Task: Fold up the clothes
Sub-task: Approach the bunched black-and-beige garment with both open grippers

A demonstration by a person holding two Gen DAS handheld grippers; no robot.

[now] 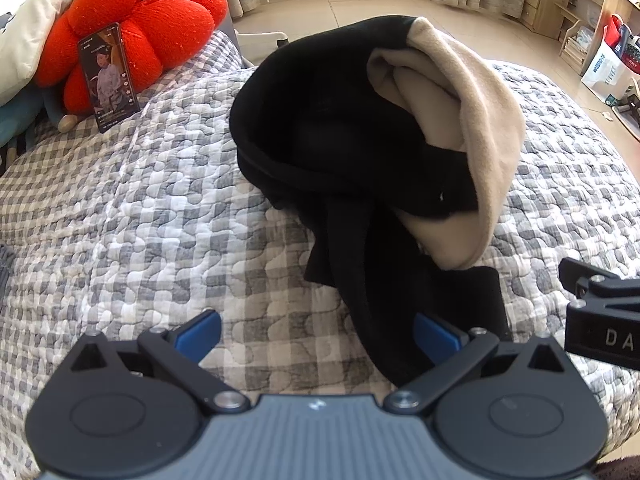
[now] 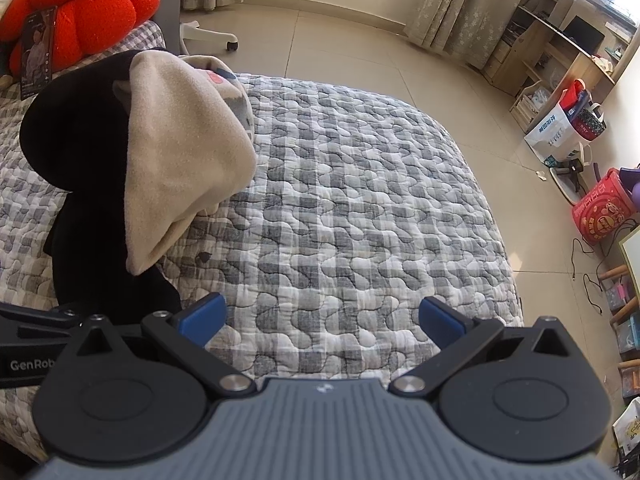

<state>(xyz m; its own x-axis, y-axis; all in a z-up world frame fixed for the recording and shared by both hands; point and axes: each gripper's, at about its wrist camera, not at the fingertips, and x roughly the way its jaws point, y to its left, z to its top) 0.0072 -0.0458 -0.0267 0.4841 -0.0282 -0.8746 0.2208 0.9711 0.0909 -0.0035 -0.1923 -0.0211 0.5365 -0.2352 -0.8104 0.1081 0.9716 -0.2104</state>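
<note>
A rumpled heap of clothes (image 1: pixel 360 136), black fabric wrapped around a beige fleece piece, sits on the grey checked quilt (image 1: pixel 140 220). The left gripper (image 1: pixel 316 334) and right gripper (image 2: pixel 320 320) both gape wide, holding nothing.

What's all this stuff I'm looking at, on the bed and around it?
Black garment: one, black, heaped mid-bed, a strip trailing toward the left gripper.
Beige garment: one, beige, bundled against the black one.
Quilt: one, grey and white check, covering the bed.
Flower cushion: one, red, at the bed's far left.
Phone: one, dark, screen lit, propped against the cushion.
Shelves: wooden, along the right wall.
Red box: one, on the floor at right.
Left gripper: open, holding nothing.
Right gripper: open, over bare quilt.
</note>
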